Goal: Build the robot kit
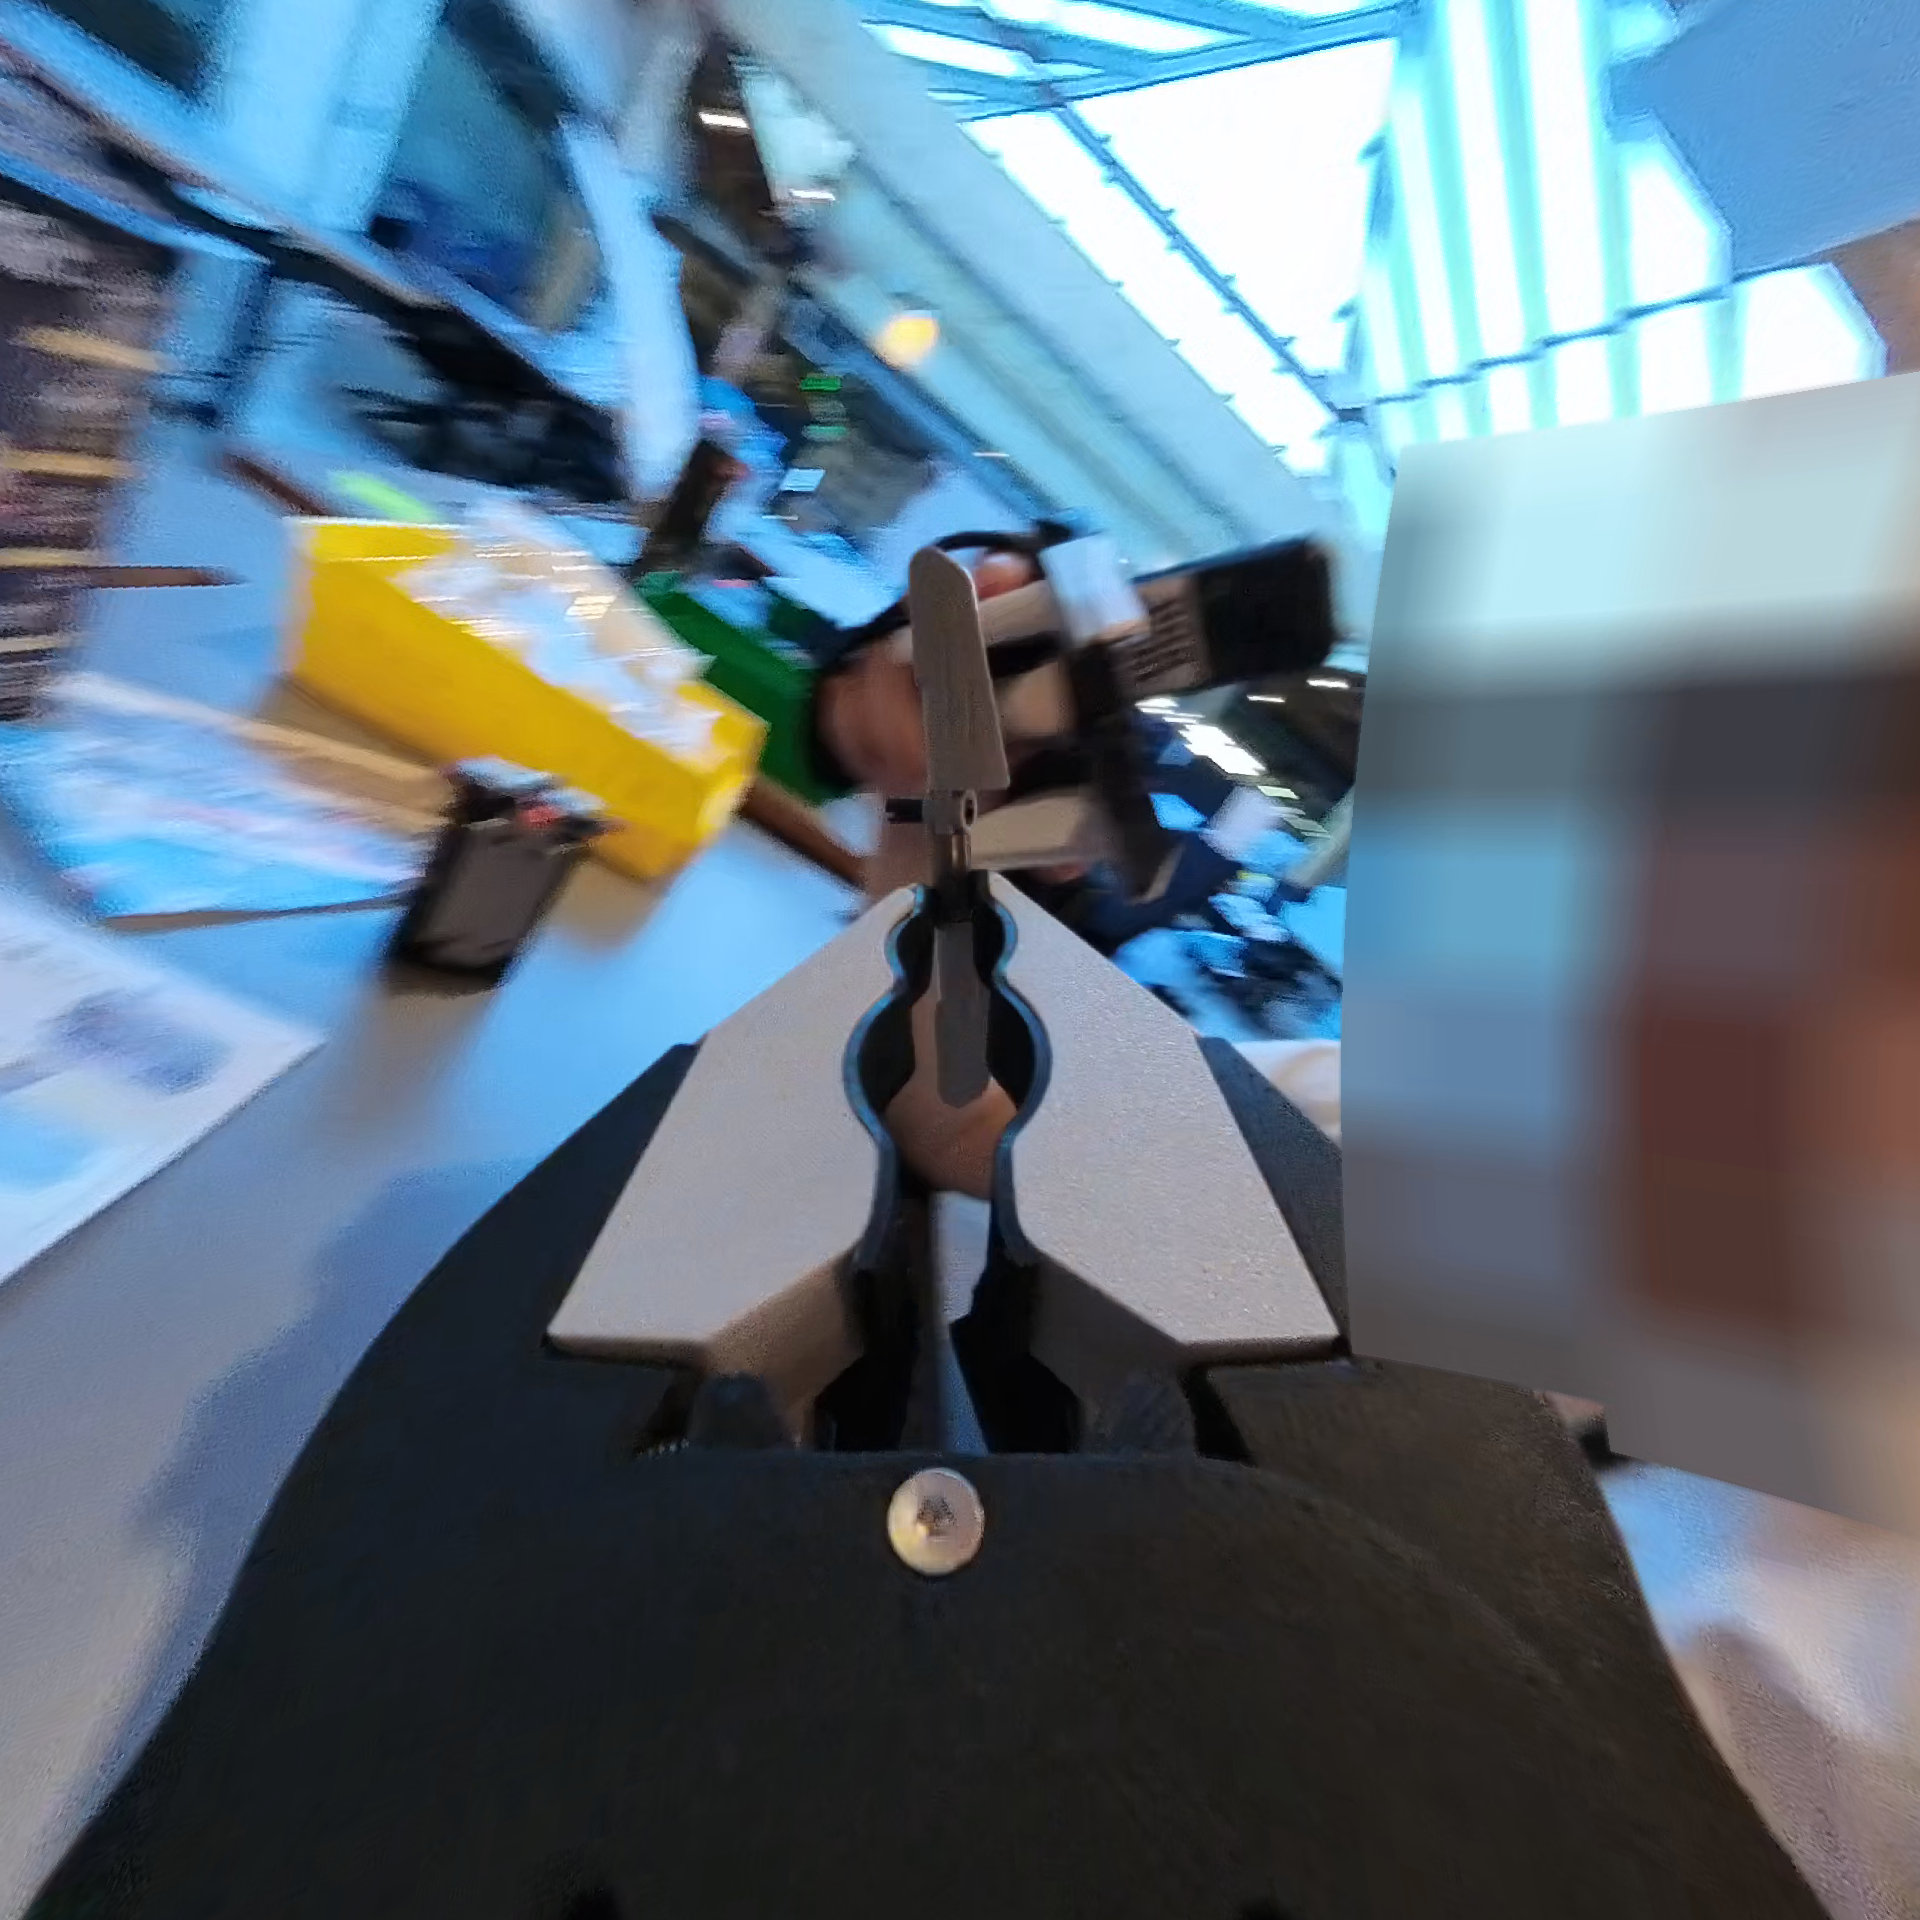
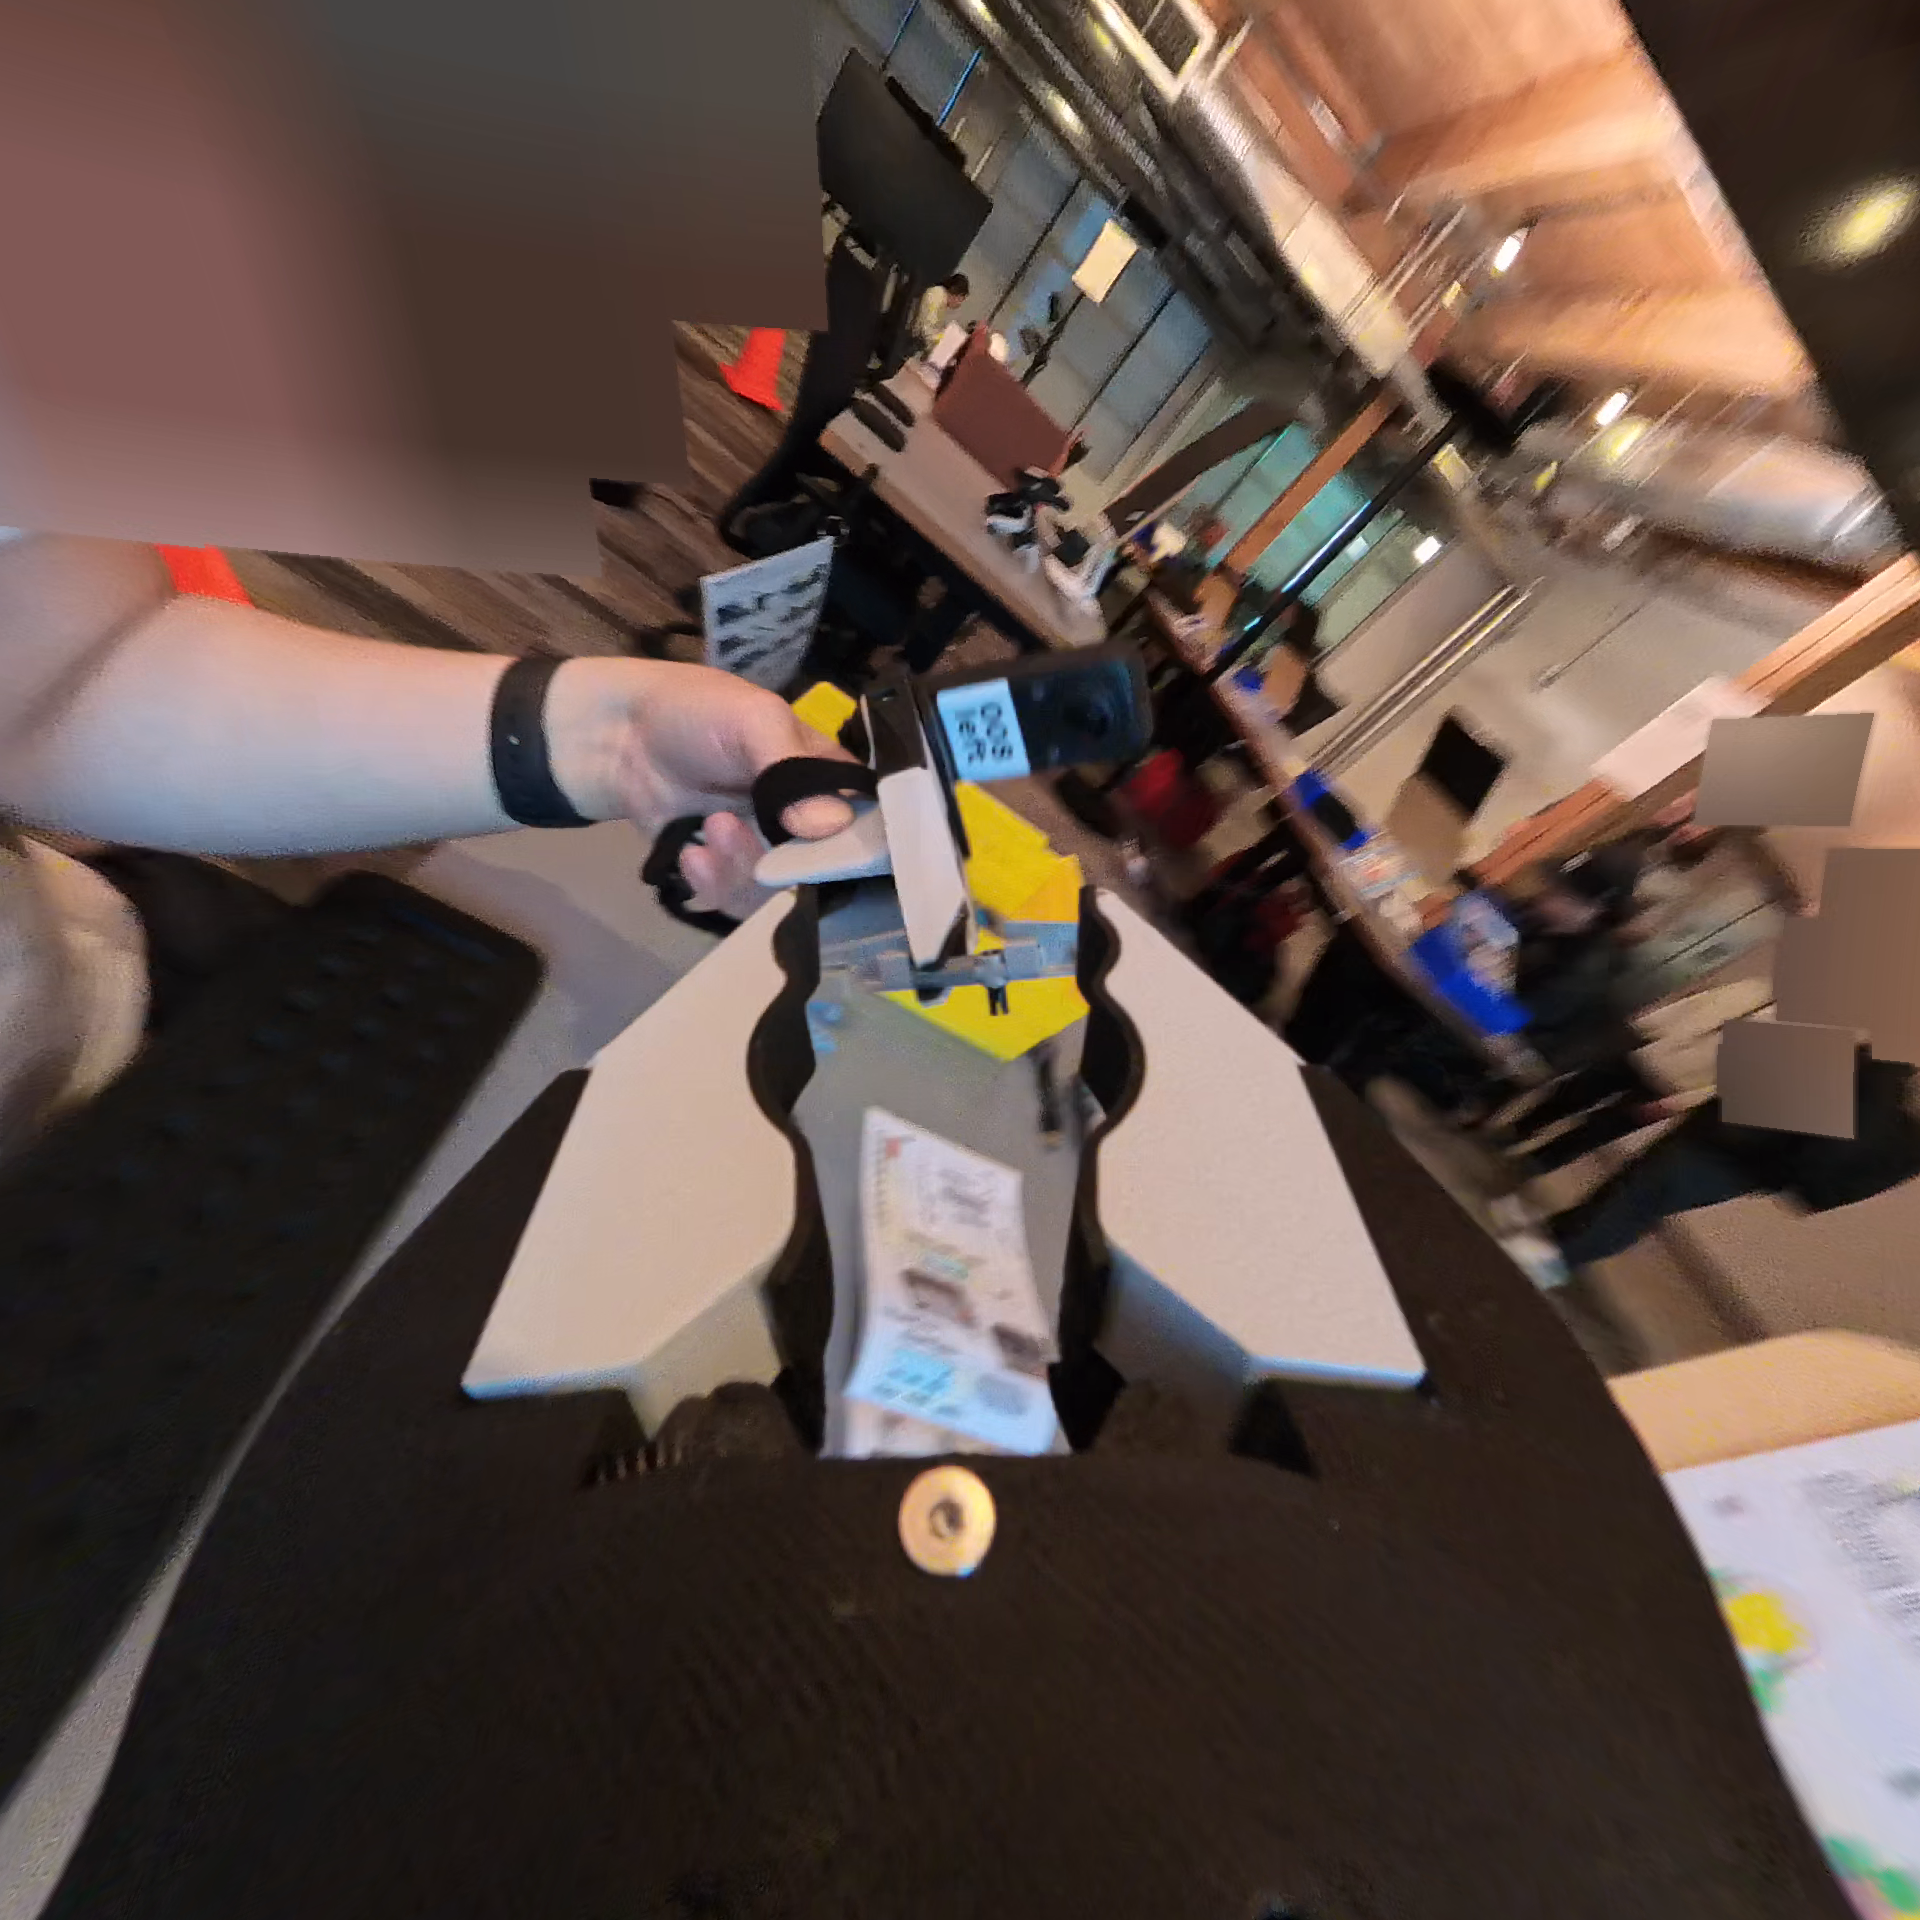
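My left gripper [image 1: 951,894] is shut on a thin grey metal piece [image 1: 956,686] with a small hinged joint, which sticks out upright beyond the tips. In the right wrist view a hand [image 2: 665,758] holds that left gripper, whose white fingers [image 2: 920,852] point down and pinch the same grey piece [image 2: 940,971]. My right gripper [image 2: 940,925] is open, its jaws standing on either side of the grey piece without clear contact. One right-gripper finger [image 1: 1029,836] shows just behind the piece in the left wrist view.
A yellow box [image 1: 499,675] [image 2: 1023,883] and a green box [image 1: 753,665] stand on the grey table behind. A small dark object [image 1: 488,873] sits nearer. Printed sheets [image 1: 104,1060] [image 2: 945,1278] lie on the table. A black mat [image 2: 208,1143] lies at left. About 4 centimeters separates my left fingertips from my right.
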Demonstrator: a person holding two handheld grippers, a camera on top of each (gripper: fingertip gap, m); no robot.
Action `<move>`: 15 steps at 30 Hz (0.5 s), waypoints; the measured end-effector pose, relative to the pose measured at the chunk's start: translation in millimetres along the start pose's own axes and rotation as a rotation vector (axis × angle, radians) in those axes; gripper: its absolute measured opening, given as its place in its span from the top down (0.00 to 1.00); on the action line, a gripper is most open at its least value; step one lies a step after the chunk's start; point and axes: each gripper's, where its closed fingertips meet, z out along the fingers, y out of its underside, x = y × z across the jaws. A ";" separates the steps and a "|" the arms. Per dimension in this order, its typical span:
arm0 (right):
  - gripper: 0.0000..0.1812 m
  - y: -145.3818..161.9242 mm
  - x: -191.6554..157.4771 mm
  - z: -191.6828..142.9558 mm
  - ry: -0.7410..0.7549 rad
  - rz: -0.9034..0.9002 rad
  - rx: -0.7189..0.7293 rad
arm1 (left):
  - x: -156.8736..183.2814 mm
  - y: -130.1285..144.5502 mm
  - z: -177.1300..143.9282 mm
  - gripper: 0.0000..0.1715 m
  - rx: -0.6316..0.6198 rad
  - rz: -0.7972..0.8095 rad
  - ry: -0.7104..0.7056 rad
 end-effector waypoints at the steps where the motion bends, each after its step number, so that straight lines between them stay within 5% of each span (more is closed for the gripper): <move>1: 0.75 7.5 5.3 -5.2 -0.012 0.076 -0.009 | -21.0 1.4 -11.0 0.97 0.007 0.013 -0.133; 6: 0.82 64.8 43.4 -10.4 0.093 0.363 -0.140 | -101.5 15.0 -95.3 0.97 -0.008 0.176 -0.788; 11: 0.83 105.1 46.7 9.5 0.128 0.533 -0.228 | -118.1 34.6 -125.6 0.98 -0.083 0.326 -0.999; 15: 0.83 134.1 41.8 23.5 0.172 0.549 -0.336 | -130.8 47.5 -136.5 0.97 -0.055 0.297 -1.124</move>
